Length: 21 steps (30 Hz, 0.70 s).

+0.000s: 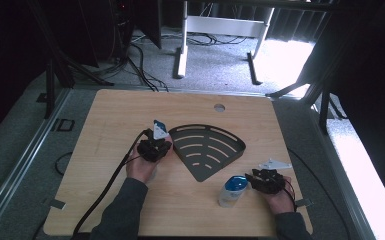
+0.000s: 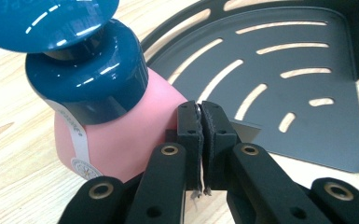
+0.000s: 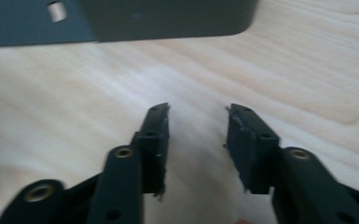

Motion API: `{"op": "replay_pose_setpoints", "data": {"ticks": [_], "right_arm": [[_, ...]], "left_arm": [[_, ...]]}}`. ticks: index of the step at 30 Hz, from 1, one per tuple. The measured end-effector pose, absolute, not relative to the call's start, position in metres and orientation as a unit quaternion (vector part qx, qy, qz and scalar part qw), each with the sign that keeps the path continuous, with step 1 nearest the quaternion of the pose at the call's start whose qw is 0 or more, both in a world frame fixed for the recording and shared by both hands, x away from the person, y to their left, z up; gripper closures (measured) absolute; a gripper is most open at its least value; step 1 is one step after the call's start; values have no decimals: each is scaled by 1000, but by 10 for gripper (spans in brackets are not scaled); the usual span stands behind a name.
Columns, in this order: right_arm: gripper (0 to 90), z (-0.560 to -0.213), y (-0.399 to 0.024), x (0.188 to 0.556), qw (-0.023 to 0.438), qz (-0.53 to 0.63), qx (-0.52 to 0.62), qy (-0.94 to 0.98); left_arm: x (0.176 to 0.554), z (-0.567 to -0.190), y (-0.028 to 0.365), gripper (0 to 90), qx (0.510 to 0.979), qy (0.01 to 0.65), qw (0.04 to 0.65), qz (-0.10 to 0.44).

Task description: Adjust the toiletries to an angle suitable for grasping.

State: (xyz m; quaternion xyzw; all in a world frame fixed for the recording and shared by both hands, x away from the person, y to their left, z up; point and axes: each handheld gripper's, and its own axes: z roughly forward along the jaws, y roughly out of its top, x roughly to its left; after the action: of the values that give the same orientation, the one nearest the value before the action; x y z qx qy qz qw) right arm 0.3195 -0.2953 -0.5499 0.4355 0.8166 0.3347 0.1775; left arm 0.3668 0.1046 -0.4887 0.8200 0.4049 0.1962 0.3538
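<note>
Pink-bodied bottle (image 2: 116, 135) with its dark blue cap stands on the counter (image 1: 105, 120) just off the black slotted tray (image 1: 207, 147), touching the side of my left gripper (image 2: 199, 109), whose jaws are pressed together on nothing. My right gripper (image 3: 198, 116) has its jaws parted over bare wood, near the clear blue-capped bottle (image 1: 231, 190). I judge neither bottle is in the tray yet; both placements remain.

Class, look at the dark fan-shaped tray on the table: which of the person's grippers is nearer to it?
Left. The left gripper sits right beside the tray, at its left edge. The right gripper lies apart from it, near the table's front.
</note>
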Motion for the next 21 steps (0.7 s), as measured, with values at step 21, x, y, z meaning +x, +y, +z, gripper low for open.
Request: {"op": "replay_pose_setpoints", "data": {"ticks": [21], "right_arm": [[899, -543, -276, 253, 102, 370, 344, 857]], "left_arm": [[361, -482, 106, 843, 827, 376, 364, 205]]}}
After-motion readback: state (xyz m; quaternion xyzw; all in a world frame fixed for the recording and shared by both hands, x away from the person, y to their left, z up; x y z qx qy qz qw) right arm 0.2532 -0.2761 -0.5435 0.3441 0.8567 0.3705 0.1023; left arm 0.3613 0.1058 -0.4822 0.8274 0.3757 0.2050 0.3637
